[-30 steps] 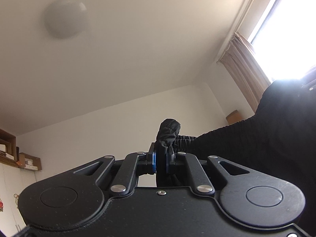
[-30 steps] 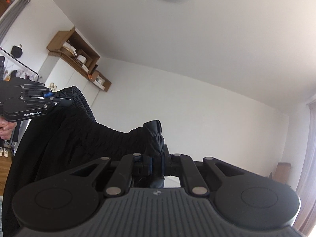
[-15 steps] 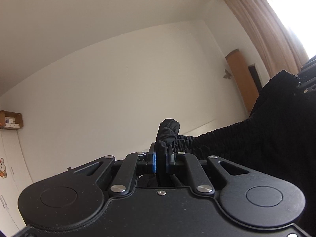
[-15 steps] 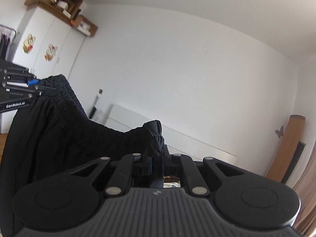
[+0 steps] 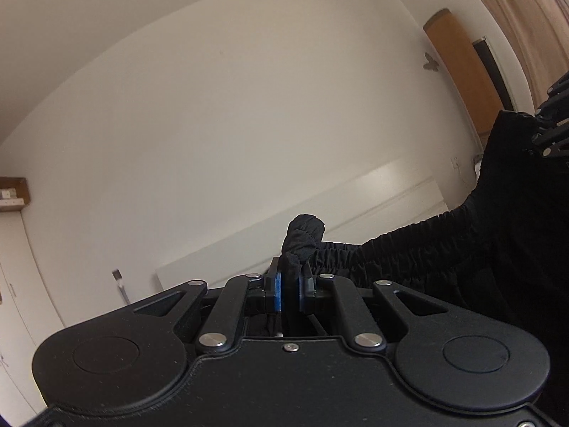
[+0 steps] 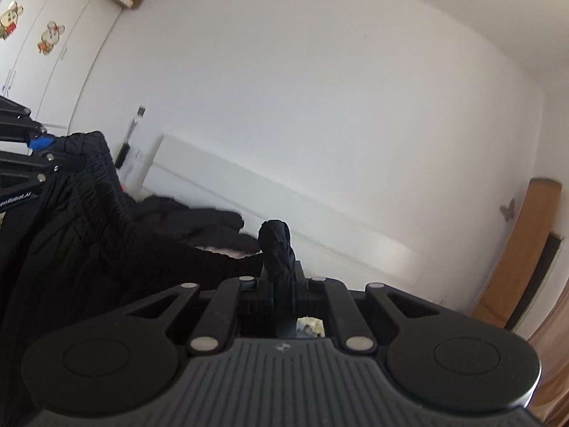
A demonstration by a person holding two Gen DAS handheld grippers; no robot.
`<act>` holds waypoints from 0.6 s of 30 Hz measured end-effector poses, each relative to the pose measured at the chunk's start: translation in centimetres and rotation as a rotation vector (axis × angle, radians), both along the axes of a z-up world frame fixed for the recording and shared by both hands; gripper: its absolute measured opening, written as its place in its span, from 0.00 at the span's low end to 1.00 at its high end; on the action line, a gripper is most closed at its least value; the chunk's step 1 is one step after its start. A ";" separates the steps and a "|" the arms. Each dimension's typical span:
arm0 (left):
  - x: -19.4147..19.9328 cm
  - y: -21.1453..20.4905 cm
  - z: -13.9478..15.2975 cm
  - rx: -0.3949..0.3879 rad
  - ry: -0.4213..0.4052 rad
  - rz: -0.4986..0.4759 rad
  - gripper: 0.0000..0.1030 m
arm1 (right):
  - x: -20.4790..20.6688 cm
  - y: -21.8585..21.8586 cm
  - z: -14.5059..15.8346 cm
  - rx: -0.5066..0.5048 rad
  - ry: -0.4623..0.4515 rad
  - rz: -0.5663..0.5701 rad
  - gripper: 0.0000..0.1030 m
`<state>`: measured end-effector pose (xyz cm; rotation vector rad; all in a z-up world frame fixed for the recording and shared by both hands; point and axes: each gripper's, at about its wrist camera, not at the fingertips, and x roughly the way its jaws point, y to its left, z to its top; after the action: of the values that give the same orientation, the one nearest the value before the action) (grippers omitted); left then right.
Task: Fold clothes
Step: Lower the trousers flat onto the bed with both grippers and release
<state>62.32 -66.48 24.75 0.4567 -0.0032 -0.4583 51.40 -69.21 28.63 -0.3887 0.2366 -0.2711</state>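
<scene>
A black garment with an elastic gathered waistband [image 5: 409, 252] hangs stretched between both grippers. My left gripper [image 5: 291, 286] is shut on one end of the waistband, and a bunched tuft of black cloth sticks up from between its blue pads. My right gripper [image 6: 281, 283] is shut on the other end, with a dark tuft poking above its fingers. From the right wrist view the garment [image 6: 71, 235] drapes down at the left, below the left gripper [image 6: 25, 153]. The right gripper's linkage [image 5: 553, 124] shows at the right edge of the left wrist view.
A white headboard [image 6: 249, 192] runs along the white wall, with dark clothes [image 6: 199, 220] heaped on the bed before it. A wooden board [image 5: 462, 67] and brown curtain stand at the right. White wardrobe doors with stickers [image 6: 49, 35] are at left.
Both grippers came down and tilted toward level, still holding the garment. The ceiling and lamp left the views; the headboard, bed and clothes heap came into sight.
</scene>
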 end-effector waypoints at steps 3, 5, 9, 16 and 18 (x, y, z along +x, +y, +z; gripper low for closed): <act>4.9 -2.4 -2.4 0.021 0.086 0.000 0.08 | 4.5 -1.7 -3.3 0.032 0.063 -0.017 0.07; 8.0 -4.2 -4.2 0.025 0.141 0.001 0.08 | 7.3 -2.9 -5.8 0.059 0.109 -0.027 0.07; 10.2 -2.4 -10.2 0.038 0.262 -0.023 0.08 | 10.9 -5.4 -12.9 0.111 0.229 -0.034 0.08; 11.2 5.8 -24.8 0.110 0.457 -0.021 0.49 | 14.6 -9.7 -27.6 0.200 0.355 -0.129 0.23; 9.0 6.3 -24.5 0.137 0.456 -0.052 0.70 | 14.4 -11.0 -30.0 0.274 0.365 -0.191 0.44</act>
<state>71.37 -60.21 0.26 0.4789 0.4596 -0.6078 65.82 -80.22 -1.34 -0.1408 0.6645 -0.3497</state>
